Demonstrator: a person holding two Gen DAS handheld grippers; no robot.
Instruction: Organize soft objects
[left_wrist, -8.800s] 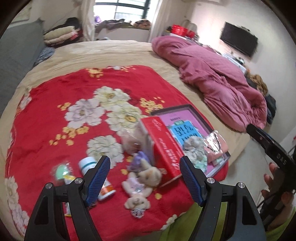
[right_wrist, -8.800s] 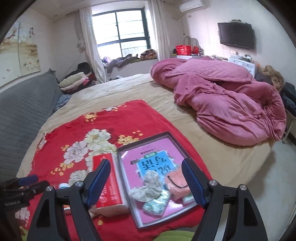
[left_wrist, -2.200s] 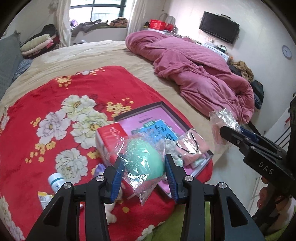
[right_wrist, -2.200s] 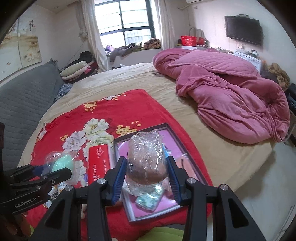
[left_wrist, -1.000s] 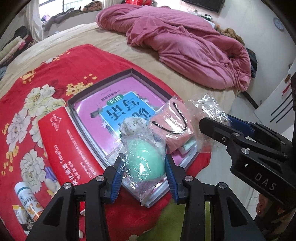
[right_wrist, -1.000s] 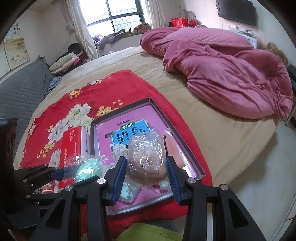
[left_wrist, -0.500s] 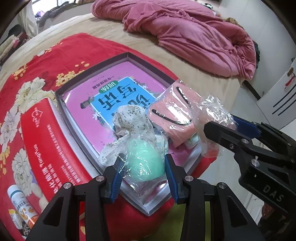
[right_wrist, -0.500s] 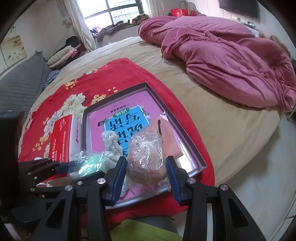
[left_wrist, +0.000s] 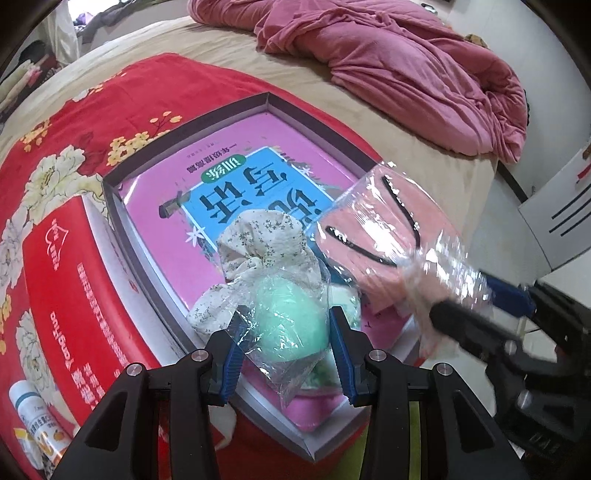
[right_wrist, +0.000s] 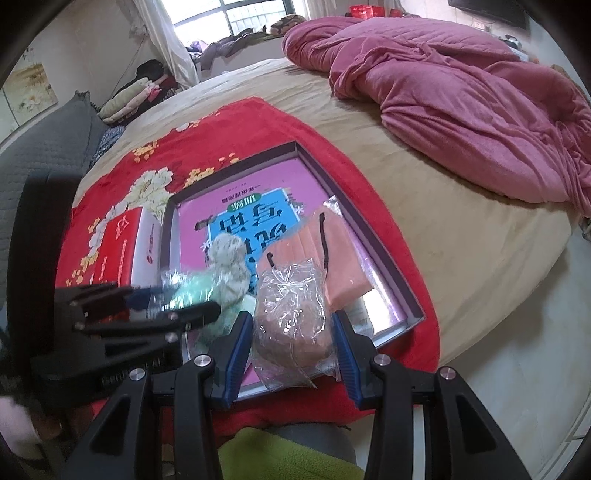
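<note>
My left gripper (left_wrist: 286, 328) is shut on a mint-green soft ball wrapped in clear plastic (left_wrist: 288, 321), held just above the near corner of the shallow grey box (left_wrist: 192, 122). My right gripper (right_wrist: 293, 332) is shut on a brown soft ball in clear plastic (right_wrist: 291, 317), also over the box's near edge (right_wrist: 413, 317). Inside the box lie a pink book (left_wrist: 236, 177), a floral cloth bundle (left_wrist: 262, 236) and a pink bagged cloth (left_wrist: 369, 236). The right gripper's black fingers (left_wrist: 476, 332) show at the right of the left wrist view.
The box rests on a red floral blanket (left_wrist: 74, 122) on a beige bed (right_wrist: 443, 221). A red tissue box (left_wrist: 62, 280) lies left of the grey box, with a white bottle (left_wrist: 26, 410) nearer. A crumpled pink quilt (right_wrist: 461, 92) fills the far right.
Both grippers have come down toward the grey box with their wrapped balls still held. The box and its contents look larger and closer in both views.
</note>
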